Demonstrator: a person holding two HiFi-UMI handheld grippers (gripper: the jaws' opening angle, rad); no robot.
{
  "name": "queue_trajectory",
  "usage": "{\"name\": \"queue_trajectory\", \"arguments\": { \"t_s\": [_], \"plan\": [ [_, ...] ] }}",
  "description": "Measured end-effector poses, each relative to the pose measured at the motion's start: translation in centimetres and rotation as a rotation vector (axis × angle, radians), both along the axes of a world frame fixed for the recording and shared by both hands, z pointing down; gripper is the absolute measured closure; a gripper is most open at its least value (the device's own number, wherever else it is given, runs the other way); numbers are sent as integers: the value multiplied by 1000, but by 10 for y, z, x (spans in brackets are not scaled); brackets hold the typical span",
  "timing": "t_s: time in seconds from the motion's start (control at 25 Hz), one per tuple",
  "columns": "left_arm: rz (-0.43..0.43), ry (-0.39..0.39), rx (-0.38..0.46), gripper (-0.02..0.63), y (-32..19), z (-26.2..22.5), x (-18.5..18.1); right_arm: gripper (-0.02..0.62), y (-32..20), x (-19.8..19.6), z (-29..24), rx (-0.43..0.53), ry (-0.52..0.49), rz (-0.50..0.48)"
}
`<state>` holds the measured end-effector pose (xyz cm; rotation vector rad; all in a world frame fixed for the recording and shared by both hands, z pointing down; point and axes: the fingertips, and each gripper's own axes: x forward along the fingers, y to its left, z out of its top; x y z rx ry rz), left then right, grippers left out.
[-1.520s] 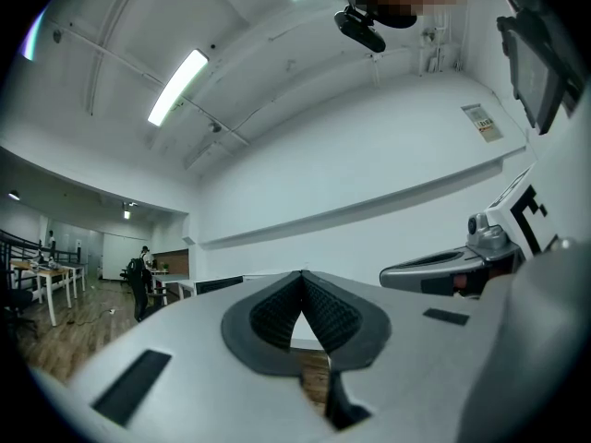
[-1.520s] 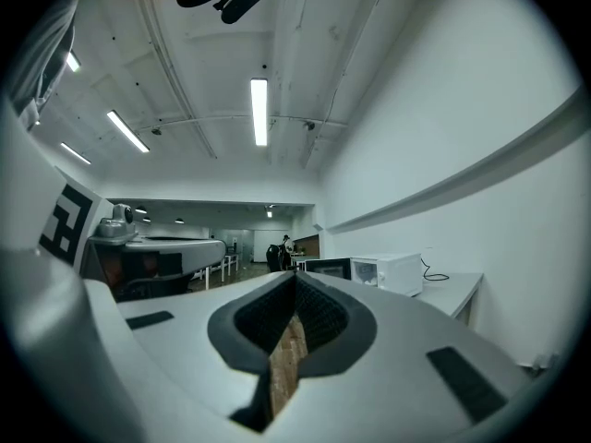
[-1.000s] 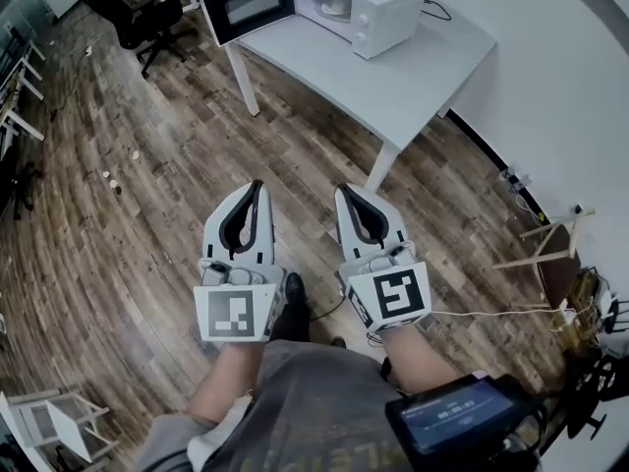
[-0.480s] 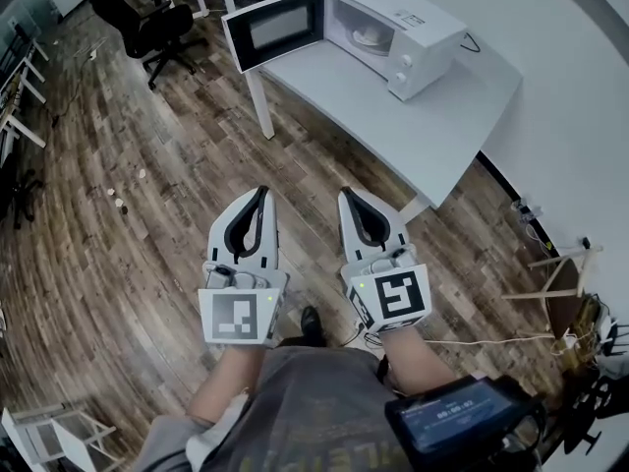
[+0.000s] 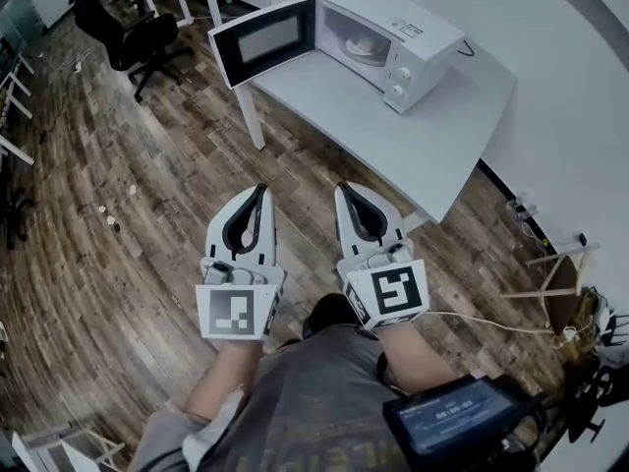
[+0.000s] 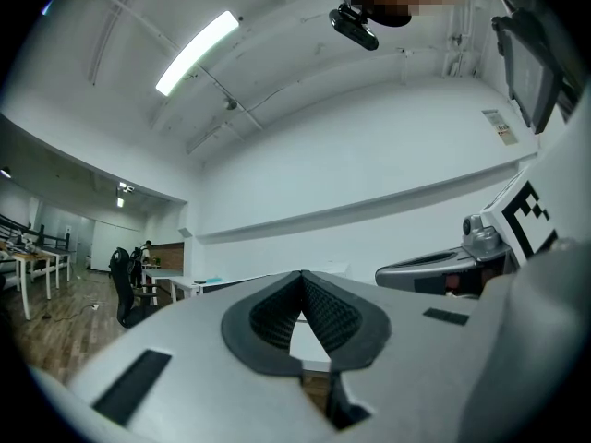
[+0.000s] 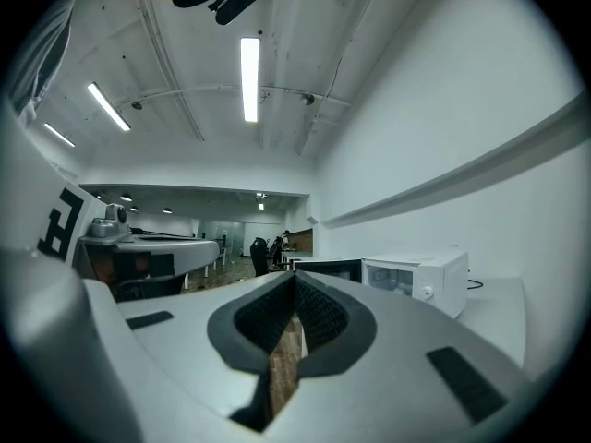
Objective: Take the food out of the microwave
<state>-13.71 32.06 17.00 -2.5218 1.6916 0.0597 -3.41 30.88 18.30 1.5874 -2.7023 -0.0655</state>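
A brown wooden plank floor (image 5: 147, 214) fills most of the head view. At the far right stands a white rectangular table (image 5: 393, 116) carrying a white box-shaped microwave (image 5: 423, 28), its dark-windowed door (image 5: 263, 39) swung open to the left. The grey left gripper (image 5: 257, 191) and grey right gripper (image 5: 346, 191) are held level, well short of the table, each with jaws together on nothing. The pale food (image 5: 362, 45) sits inside the cavity, too small to identify. If on a dish, it is likely stiff, slick and breakable, best pinched at the near rim.
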Motion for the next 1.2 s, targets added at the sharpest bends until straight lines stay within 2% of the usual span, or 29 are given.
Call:
{"name": "queue_trajectory", "arguments": {
  "t_s": [0.24,0.36,0.72,1.2],
  "plan": [
    [8,-24,5,598,-15,0,-2,592,-20,-7,0,0,-8,-16],
    [-4,-1,-1,598,-19,7,-10,593,-23,-14,-1,3,-3,-19],
    [17,-43,10,598,-41,5,-4,592,-44,-10,11,6,-18,0],
    [35,-69,7,598,-123,9,-6,592,-122,-10,19,-9,-24,22]
  ]
}}
